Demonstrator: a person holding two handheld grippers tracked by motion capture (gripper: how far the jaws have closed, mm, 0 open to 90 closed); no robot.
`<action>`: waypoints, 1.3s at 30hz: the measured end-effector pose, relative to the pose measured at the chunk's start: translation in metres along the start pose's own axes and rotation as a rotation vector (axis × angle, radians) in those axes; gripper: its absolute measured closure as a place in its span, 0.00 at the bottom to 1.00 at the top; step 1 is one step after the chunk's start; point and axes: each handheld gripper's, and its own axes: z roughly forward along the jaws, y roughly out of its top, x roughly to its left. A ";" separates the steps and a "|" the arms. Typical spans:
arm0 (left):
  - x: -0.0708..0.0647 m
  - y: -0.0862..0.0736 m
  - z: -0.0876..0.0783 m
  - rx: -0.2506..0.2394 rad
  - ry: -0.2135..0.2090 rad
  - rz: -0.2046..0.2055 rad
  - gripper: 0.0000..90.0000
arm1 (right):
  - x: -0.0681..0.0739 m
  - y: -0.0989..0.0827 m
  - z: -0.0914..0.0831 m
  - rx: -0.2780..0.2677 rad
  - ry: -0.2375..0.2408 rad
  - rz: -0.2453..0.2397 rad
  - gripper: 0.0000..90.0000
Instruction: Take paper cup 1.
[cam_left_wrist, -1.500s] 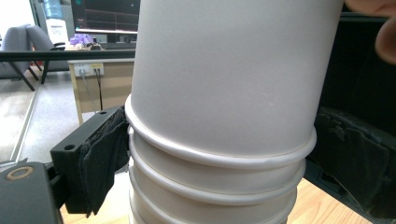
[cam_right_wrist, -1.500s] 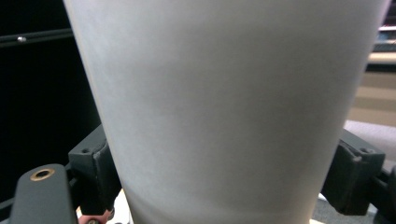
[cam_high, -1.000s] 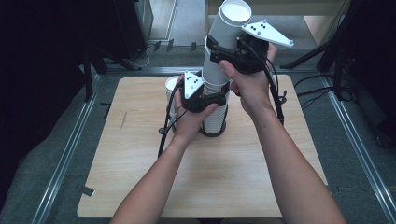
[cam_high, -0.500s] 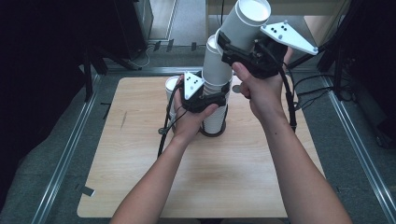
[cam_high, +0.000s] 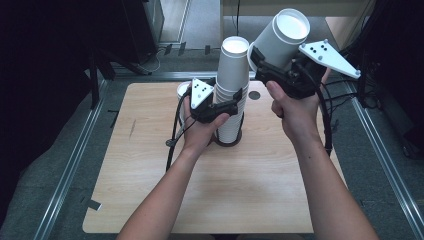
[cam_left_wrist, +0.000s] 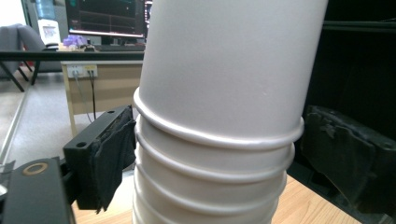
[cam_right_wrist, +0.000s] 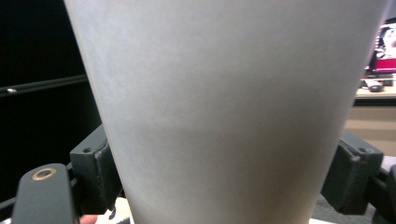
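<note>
Cup (cam_high: 281, 41) pinched in right claw (cam_high: 270, 62), lifted and tilted, up and to the right of stack (cam_high: 232, 95). Stack upright on bench (cam_high: 150, 190), between jaws of left claw (cam_high: 231, 102); jaws just closing, left pad (cam_left_wrist: 112, 149) touching the rims, right pad a little apart from them. Second cup (cam_high: 183, 90) just behind left claw, partly hidden.

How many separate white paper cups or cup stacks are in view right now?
3: one paper cup held aloft in the right gripper, the tall cup stack mid-table between the left gripper's jaws, and a lone cup partly hidden behind that gripper.
</note>
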 end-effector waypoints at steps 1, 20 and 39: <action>0.000 0.000 0.000 0.000 0.000 0.000 0.11 | -0.001 -0.002 -0.002 0.000 -0.003 0.000 0.18; -0.011 -0.014 -0.051 0.012 -0.019 0.026 0.02 | -0.019 -0.039 -0.038 0.019 -0.043 -0.012 0.17; -0.012 -0.059 -0.125 0.075 0.013 0.034 0.02 | -0.021 -0.116 -0.079 0.104 -0.073 -0.108 0.16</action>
